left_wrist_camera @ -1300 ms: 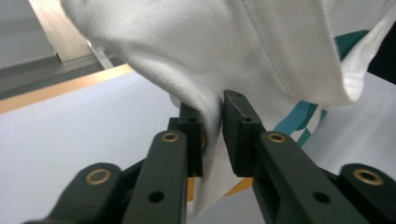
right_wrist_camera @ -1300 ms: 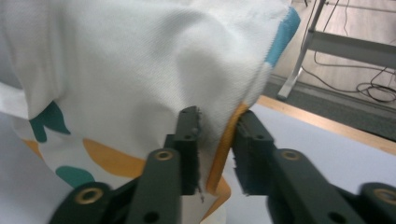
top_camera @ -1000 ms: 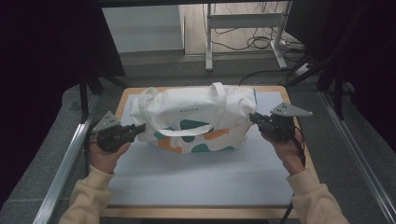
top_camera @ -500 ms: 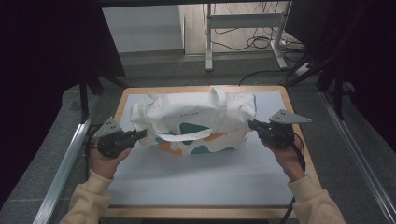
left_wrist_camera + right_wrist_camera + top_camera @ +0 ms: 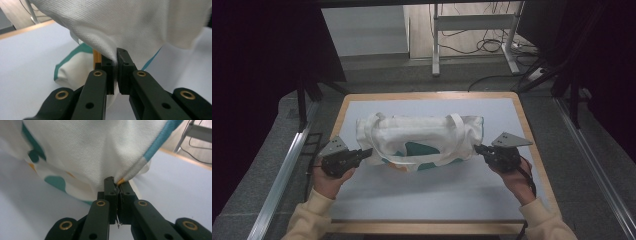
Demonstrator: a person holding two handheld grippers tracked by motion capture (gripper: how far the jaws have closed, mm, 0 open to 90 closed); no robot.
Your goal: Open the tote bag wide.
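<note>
Tote bag (image 5: 419,142) is pinched at both ends: left gripper (image 5: 362,154) and right gripper (image 5: 478,149) clamp its cloth, lowering it; next, release onto table (image 5: 437,195).

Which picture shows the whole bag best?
The high view: the bag lies whole on the table, handles and all, pinched at each end. The left gripper view shows just white cloth with a teal edge; the right gripper view shows a corner with teal patches.
</note>
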